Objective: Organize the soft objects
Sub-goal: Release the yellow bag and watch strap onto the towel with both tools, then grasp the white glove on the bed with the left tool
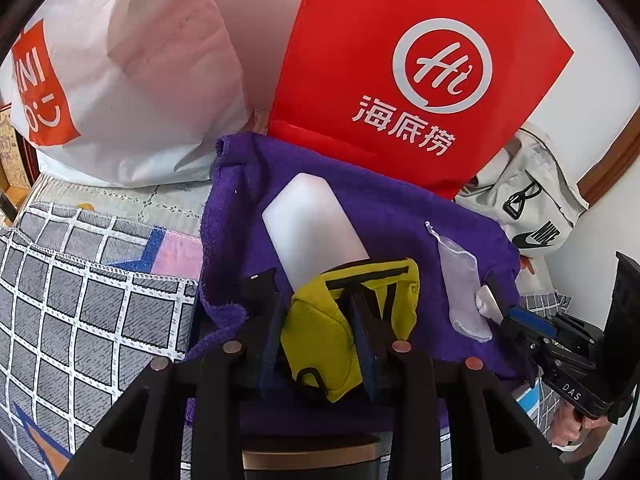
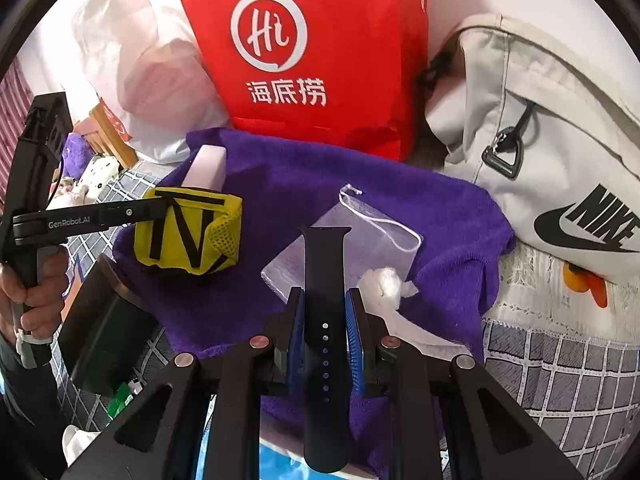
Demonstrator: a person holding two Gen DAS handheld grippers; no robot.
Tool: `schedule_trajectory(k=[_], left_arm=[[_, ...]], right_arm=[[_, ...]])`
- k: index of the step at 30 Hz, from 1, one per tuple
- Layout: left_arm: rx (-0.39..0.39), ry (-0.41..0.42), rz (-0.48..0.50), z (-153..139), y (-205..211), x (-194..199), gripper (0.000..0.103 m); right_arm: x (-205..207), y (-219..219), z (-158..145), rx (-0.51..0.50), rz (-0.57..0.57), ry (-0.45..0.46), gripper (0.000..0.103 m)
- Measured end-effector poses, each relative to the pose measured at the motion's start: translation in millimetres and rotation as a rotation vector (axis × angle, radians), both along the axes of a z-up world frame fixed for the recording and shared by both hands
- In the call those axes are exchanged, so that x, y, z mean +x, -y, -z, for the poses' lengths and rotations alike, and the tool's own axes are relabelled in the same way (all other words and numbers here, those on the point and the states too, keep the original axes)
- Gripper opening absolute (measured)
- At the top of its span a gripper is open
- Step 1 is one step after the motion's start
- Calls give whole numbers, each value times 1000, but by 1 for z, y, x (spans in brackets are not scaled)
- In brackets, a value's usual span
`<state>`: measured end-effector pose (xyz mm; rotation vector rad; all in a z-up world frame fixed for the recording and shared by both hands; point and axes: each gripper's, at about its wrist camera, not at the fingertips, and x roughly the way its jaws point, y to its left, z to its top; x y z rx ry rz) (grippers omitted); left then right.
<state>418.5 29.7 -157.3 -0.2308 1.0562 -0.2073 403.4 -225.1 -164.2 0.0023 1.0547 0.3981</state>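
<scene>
Right tool (image 2: 325, 304) clamps one black watch strap (image 2: 325, 280), long axis pointing away over purple towel (image 2: 420, 200); left tool (image 1: 316, 292) grips one yellow pouch (image 1: 320, 336).

Both tongs point steeply down. The left tongs (image 1: 316, 312) stand partly apart around a yellow pouch (image 1: 324, 340); whether the pads press it is unclear. The right tongs (image 2: 325, 316) clamp a black strap (image 2: 325, 280). A hand (image 2: 36, 288) grips the left handle.
</scene>
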Motion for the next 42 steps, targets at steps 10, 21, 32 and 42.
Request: schedule_trajectory(k=[10, 21, 32, 42], left_arm=[[23, -20, -8, -7, 2, -8, 55], [81, 74, -36, -38, 0, -48, 59], [56, 117, 1, -64, -5, -135, 59], [47, 63, 32, -45, -6, -217, 59]], right_arm=[[-7, -6, -12, 12, -19, 56, 62], [-43, -2, -53, 9, 38, 158, 62], [-126, 18, -67, 54, 120, 168, 69], [-206, 19, -59, 86, 93, 119, 69]])
